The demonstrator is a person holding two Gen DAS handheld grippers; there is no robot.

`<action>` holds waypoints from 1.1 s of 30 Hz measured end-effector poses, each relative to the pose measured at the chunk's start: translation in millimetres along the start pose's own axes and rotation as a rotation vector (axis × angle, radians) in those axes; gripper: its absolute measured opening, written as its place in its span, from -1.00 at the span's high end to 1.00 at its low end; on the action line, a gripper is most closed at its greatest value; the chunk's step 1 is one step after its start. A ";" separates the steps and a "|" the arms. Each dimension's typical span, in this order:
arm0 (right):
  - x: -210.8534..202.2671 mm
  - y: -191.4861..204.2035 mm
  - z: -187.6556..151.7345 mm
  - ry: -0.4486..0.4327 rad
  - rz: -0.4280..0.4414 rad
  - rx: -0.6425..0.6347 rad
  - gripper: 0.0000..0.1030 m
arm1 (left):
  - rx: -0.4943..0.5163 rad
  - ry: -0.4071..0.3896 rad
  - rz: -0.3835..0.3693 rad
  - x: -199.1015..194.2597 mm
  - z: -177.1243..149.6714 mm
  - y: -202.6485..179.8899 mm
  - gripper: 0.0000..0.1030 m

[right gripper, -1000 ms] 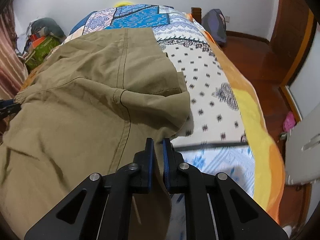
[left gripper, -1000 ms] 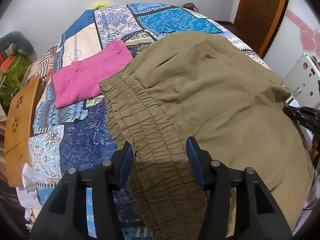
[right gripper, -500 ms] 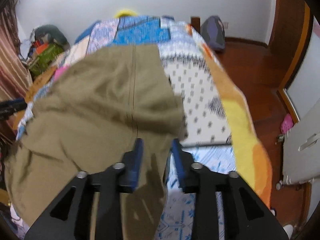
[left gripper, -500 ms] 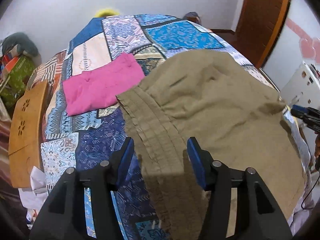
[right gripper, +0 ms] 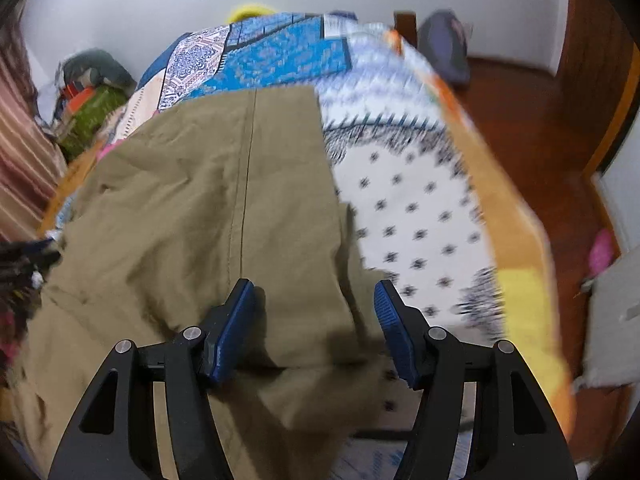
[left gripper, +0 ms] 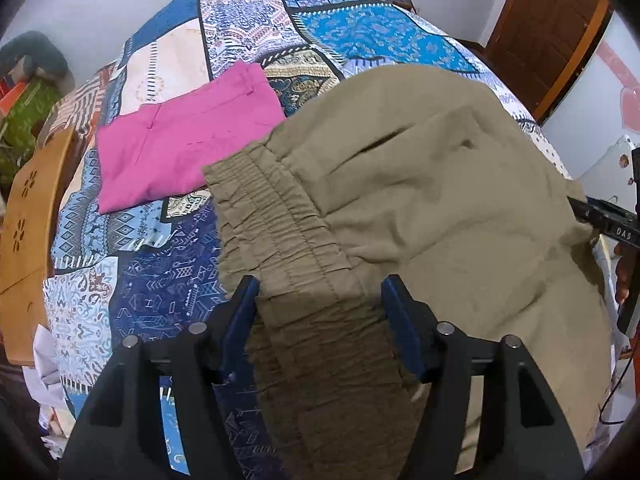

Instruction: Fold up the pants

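On the patterned bedspread lie the olive pants; both the left gripper and right gripper are opening, pads clear of cloth, apparently releasing a finished fold.

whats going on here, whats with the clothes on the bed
A person is folding olive pants on a patchwork bedspread, with a two-finger gripper in each hand. The left gripper is over the elastic waistband, the right gripper over the other end. Both sets of jaws are opening, with cloth between them but the pads not pressing on it, so the pants lie loose on the bed. Folded pink pants lie beside them.
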State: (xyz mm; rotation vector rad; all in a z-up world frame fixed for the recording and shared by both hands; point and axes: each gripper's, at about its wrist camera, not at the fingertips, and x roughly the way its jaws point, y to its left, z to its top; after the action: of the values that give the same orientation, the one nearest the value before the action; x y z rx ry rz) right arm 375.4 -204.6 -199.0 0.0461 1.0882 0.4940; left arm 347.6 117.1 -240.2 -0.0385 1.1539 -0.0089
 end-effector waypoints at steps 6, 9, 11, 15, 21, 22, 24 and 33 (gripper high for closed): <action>-8.4 11.2 -3.0 -0.031 -0.048 -0.097 0.72 | 0.060 -0.058 0.087 -3.5 -1.1 -11.2 -0.11; -15.9 22.0 -8.0 -0.080 -0.138 -0.185 0.80 | 0.080 -0.107 0.136 -10.8 -1.6 -12.2 -0.03; -11.6 23.4 -9.3 -0.078 -0.187 -0.219 0.81 | 0.079 -0.119 0.157 -11.3 -2.7 -9.8 -0.03; -2.8 13.4 -8.0 -0.054 -0.175 -0.185 0.80 | 0.064 -0.098 0.136 -1.1 -5.2 -3.3 -0.04; -19.3 11.5 0.5 -0.008 -0.137 -0.152 0.71 | 0.003 -0.092 0.040 -18.7 0.2 9.9 -0.09; -24.4 11.6 1.7 -0.011 -0.128 -0.140 0.71 | -0.014 -0.097 0.025 -23.5 1.1 13.3 -0.11; -35.3 11.7 4.8 -0.030 -0.104 -0.113 0.65 | -0.046 -0.116 0.023 -33.9 4.9 23.6 -0.15; -54.6 29.2 44.1 -0.134 -0.066 -0.121 0.15 | -0.143 -0.084 0.039 -23.0 44.1 61.4 -0.26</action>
State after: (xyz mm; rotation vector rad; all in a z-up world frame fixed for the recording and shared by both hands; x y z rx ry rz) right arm 382.5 -191.9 -124.4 -0.0616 0.9245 0.4898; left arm 377.8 180.2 -203.6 -0.1424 1.0693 0.1086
